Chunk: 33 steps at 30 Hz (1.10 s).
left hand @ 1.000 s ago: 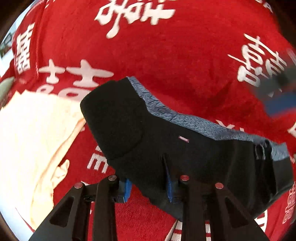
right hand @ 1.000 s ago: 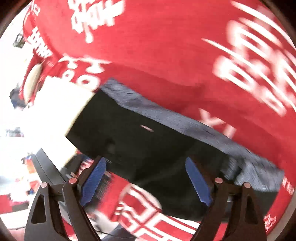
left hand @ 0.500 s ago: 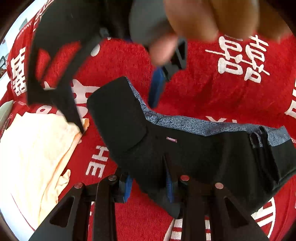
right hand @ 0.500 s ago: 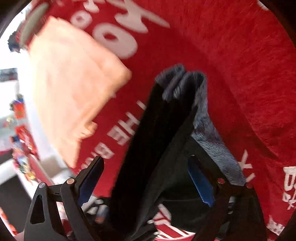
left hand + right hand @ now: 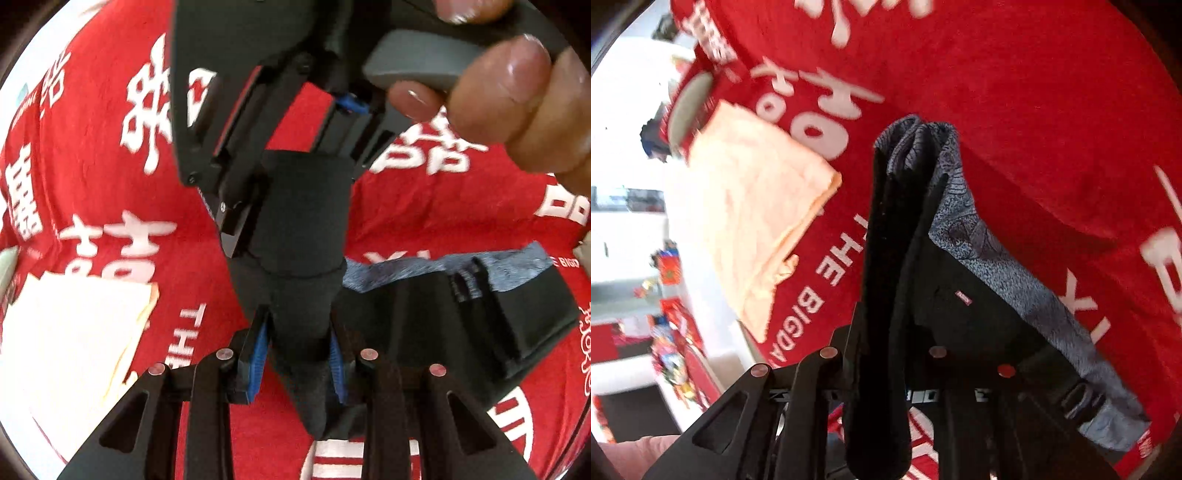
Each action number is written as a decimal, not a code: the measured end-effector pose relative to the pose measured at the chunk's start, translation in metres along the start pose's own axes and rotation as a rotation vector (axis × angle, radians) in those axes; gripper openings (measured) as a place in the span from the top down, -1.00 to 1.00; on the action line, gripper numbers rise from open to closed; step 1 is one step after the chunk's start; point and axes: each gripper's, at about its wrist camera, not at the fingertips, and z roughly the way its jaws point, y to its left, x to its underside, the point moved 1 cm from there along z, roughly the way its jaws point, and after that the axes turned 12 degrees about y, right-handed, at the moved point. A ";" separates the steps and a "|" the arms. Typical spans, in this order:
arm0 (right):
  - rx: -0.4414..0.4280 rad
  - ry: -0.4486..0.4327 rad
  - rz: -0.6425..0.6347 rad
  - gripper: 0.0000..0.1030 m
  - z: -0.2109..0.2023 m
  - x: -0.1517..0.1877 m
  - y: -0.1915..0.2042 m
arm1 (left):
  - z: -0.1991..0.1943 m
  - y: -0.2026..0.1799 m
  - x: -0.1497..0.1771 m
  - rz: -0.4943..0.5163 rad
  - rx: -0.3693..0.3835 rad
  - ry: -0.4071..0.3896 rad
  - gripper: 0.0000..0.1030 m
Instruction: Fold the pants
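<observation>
Black pants (image 5: pixel 424 317) with a grey patterned waistband (image 5: pixel 498 269) lie on a red cloth. My left gripper (image 5: pixel 297 358) is shut on a bunched fold of the black fabric, its blue pads pressing both sides. The fold rises away from it to my right gripper (image 5: pixel 295 199), held by a person's hand (image 5: pixel 498 110). In the right wrist view, my right gripper (image 5: pixel 886 343) has its jaws closing on the same black pants (image 5: pixel 979 314). The fabric fills the gap and hides the pads. The waistband (image 5: pixel 997 273) trails off to the right.
The red cloth (image 5: pixel 406 206) with white characters covers the surface. A folded cream garment (image 5: pixel 74 332) lies to the left, also visible as the cream garment (image 5: pixel 757 206). The table's left edge and a cluttered room (image 5: pixel 665 332) show beyond it.
The right gripper swung over from the waistband side and closed on the pants' end. The black fabric now stands pulled up between both grippers. The left gripper kept its grip and rose.
</observation>
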 end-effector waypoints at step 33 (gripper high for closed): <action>-0.343 -0.489 0.328 0.67 -0.101 0.307 -0.257 | -0.059 -0.304 -0.005 0.524 0.195 0.018 0.39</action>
